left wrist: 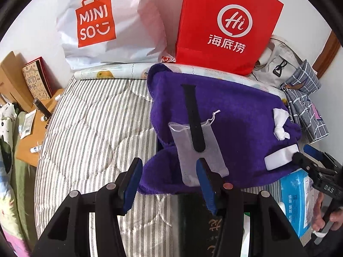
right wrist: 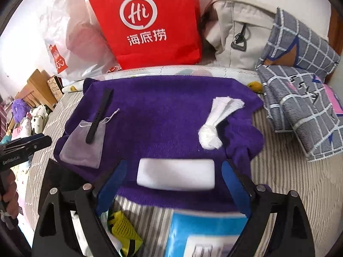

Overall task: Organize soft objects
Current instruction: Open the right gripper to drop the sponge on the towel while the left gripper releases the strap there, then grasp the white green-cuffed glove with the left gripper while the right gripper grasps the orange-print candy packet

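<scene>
A purple towel (right wrist: 167,111) lies spread on the striped bed, also in the left wrist view (left wrist: 235,111). On it lie a grey mesh pouch (right wrist: 83,147) with a black watch strap (right wrist: 98,115) across it, a knotted white cloth (right wrist: 212,130) and a white sponge block (right wrist: 175,174). My right gripper (right wrist: 173,177) is open, its blue pads at either end of the sponge, not pressing it. My left gripper (left wrist: 169,171) is open, its right finger over the pouch (left wrist: 199,152) near the strap (left wrist: 194,117). The sponge (left wrist: 280,156) and right gripper (left wrist: 308,156) show at the right.
A red paper bag (right wrist: 148,21), a white MINISO bag (left wrist: 111,23), a beige bag (right wrist: 238,32) and grey checked cushions (right wrist: 300,98) line the back and right. A blue tissue pack (right wrist: 205,233) and yellow mesh item (right wrist: 124,233) lie near me. A wooden side table (left wrist: 32,137) stands left.
</scene>
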Motion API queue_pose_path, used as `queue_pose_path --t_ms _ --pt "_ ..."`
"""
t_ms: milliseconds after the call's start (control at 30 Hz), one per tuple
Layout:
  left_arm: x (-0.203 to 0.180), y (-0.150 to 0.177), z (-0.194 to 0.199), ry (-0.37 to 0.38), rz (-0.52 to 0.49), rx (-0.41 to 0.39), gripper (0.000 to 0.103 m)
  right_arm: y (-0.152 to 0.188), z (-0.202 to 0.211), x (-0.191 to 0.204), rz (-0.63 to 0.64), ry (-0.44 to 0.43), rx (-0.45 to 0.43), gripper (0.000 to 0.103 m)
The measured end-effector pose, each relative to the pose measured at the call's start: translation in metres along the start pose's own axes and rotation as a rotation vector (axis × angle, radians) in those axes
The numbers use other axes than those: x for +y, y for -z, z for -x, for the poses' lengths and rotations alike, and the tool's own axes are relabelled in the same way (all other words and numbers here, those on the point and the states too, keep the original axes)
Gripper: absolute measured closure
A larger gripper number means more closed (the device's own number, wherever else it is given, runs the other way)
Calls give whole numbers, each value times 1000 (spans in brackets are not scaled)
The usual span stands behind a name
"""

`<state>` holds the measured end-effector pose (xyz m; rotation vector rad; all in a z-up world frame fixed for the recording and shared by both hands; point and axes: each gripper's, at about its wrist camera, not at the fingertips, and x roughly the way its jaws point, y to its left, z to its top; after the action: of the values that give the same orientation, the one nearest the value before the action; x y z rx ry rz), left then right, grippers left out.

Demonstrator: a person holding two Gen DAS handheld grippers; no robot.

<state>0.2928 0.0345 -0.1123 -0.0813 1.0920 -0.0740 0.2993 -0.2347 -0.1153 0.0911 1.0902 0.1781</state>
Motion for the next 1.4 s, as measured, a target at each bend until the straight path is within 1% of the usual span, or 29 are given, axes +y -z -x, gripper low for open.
queue_pose_path --t_ms 100,200,333,433,467,567,633,733,800,867,1033,1067,1100,1133,1167,1200,1267,1300,1367,1400 --pt "-2 8 8 4 9 -16 53 12 22 -2 -23 -7 -21 13" --pt "-6 18 20 8 -3 -40 53 28 48 -5 -46 -22 -52 13" --pt "-11 33 39 15 8 -73 53 58 86 -6 -50 -51 -79 13" --pt "-15 45 55 40 7 -103 53 84 109 -3 -28 -50 -95 15" --pt "-16 51 62 61 10 -113 53 95 116 -1 -19 -48 -99 15" --pt "-20 63 73 92 12 -125 53 121 126 2 -2 -49 -91 21" --pt "-23 71 78 104 9 -135 53 139 126 4 18 -45 -74 26" --pt "-26 82 85 104 9 -141 53 163 120 6 47 -38 -39 26" --pt "-26 88 87 103 5 -148 53 178 110 6 60 -57 -15 26" --pt "-26 94 88 101 6 -151 53 189 95 3 71 -72 15 26" --pt "-23 103 81 107 9 -143 53 201 56 -5 80 -49 89 25" --pt "-23 104 79 105 8 -138 53 202 52 -5 83 -47 88 23" --pt "-22 105 77 106 6 -132 53 202 53 -3 100 -52 62 21" --pt "-22 106 76 106 4 -128 53 202 51 -1 107 -60 64 20" --pt "-22 107 74 104 3 -124 53 202 48 1 113 -59 71 17" --pt "-22 108 72 102 3 -120 53 204 46 6 131 -45 67 14" --pt "-21 109 71 103 5 -117 53 210 42 16 192 16 67 14" --pt "-21 109 70 106 5 -117 53 213 41 23 232 47 54 17" --pt "-20 110 68 105 8 -110 53 215 45 20 218 30 53 22" --pt "-21 111 67 107 8 -106 53 215 46 19 218 30 50 30"
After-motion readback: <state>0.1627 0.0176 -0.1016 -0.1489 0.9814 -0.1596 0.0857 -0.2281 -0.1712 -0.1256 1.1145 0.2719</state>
